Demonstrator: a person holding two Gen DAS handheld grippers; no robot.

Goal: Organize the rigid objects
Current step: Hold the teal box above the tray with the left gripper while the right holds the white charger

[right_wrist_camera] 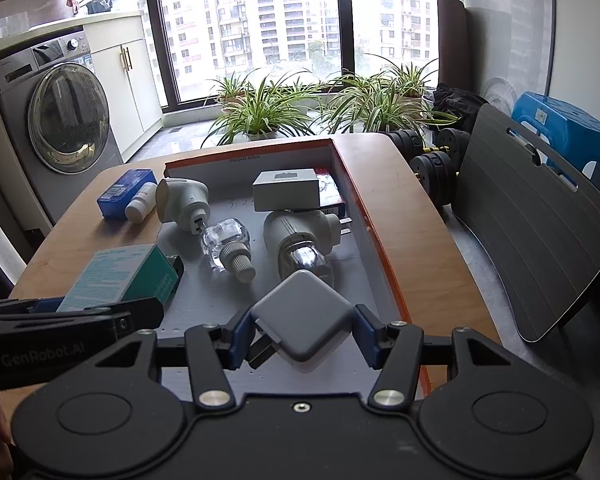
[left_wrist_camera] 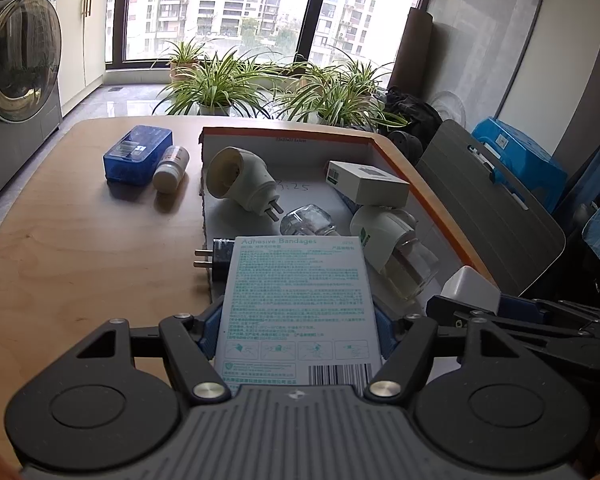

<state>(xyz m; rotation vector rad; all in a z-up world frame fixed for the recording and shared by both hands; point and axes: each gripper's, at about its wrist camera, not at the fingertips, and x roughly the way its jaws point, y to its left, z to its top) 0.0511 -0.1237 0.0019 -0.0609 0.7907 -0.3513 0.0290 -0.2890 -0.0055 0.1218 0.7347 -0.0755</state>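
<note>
My left gripper is shut on a teal-and-white adhesive bandage box, held over the near left edge of the orange-rimmed tray; the box also shows in the right wrist view. My right gripper is shut on a white square charger, held corner-up above the tray's near end; it also shows in the left wrist view. In the tray lie a white plug-in unit, a clear bottle, a second plug-in with bottle and a white box.
A blue plastic case and a small white pill bottle lie on the wooden table left of the tray. A dark charger with prongs sits at the tray's left edge. A grey chair back stands to the right.
</note>
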